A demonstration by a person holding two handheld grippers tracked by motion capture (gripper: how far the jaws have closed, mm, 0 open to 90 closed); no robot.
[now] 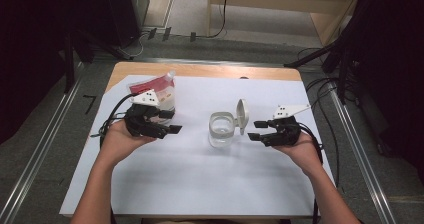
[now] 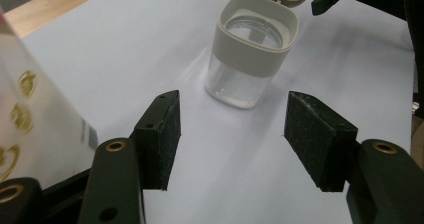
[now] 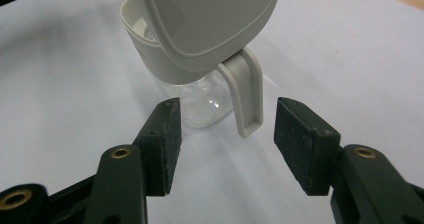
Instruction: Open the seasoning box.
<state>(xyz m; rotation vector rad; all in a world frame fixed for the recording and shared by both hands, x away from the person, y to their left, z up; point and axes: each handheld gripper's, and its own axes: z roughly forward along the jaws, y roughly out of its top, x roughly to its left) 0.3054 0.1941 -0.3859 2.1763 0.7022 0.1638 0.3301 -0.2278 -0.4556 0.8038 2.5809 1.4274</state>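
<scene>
A small clear glass jar with a grey rounded-square collar (image 1: 221,129) stands upright near the middle of the white paper-covered surface (image 1: 200,179), its hinged grey lid (image 1: 242,115) flipped up and open on the side facing the right claw. In the right gripper view the lid's (image 3: 210,19) strap-like tab (image 3: 248,96) hangs down between that claw's pads without touching either one. The right claw (image 1: 255,130), held in a person's hand, sits just beside the jar with jaws parted and nothing gripped. The left claw (image 1: 172,121) hovers well apart from the jar on the other side, also released and empty; in the left gripper view the jar (image 2: 252,51) stands ahead of its spread pads. Behind the left claw a clear plastic pouch with a red top (image 1: 156,91) stands near the surface's far-left corner.
</scene>
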